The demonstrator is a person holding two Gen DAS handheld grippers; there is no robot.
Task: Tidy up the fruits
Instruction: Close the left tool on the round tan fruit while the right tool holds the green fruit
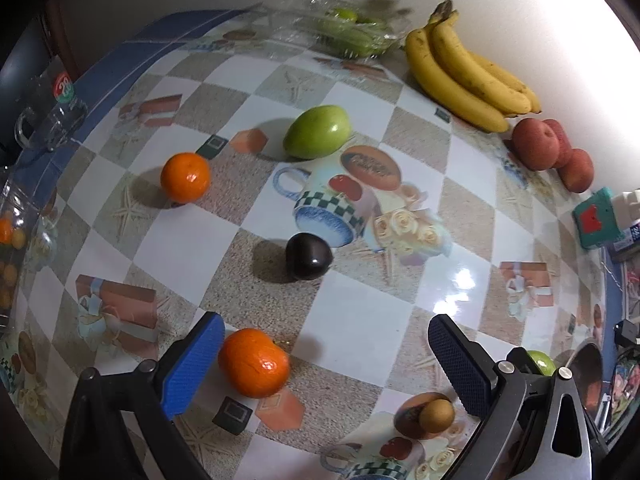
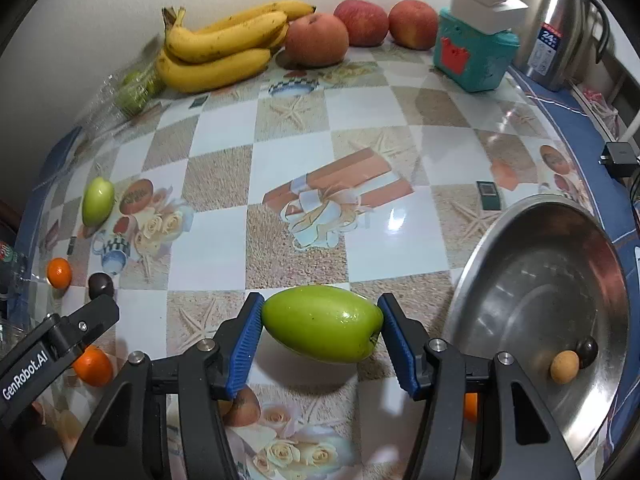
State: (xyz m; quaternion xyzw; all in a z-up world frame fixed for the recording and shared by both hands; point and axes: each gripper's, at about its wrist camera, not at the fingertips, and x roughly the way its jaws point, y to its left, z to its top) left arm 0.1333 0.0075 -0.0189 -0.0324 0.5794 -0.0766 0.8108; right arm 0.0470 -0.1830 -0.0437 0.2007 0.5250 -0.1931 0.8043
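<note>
In the right wrist view my right gripper [image 2: 320, 302] is shut on a smooth green fruit [image 2: 322, 324], one blue pad at each end, just left of a steel bowl [image 2: 476, 280]. The bowl holds a small tan fruit [image 2: 564, 367] and a small dark one [image 2: 587, 352]. My left gripper [image 1: 324, 322] stands open over the tablecloth. An orange [image 1: 254, 362] lies between its fingers, close to the left pad [image 1: 196, 364]. Farther off lie a dark plum [image 1: 309, 256], a second orange [image 1: 185, 177] and another green fruit [image 1: 317, 132].
Bananas [image 2: 224, 48], red apples [image 2: 316, 40] and bagged green fruit [image 2: 134, 88] line the back wall. A teal box [image 2: 472, 56] and a steel kettle [image 2: 556, 28] stand at the back right. A small tan fruit [image 1: 437, 415] lies near the left gripper's right finger.
</note>
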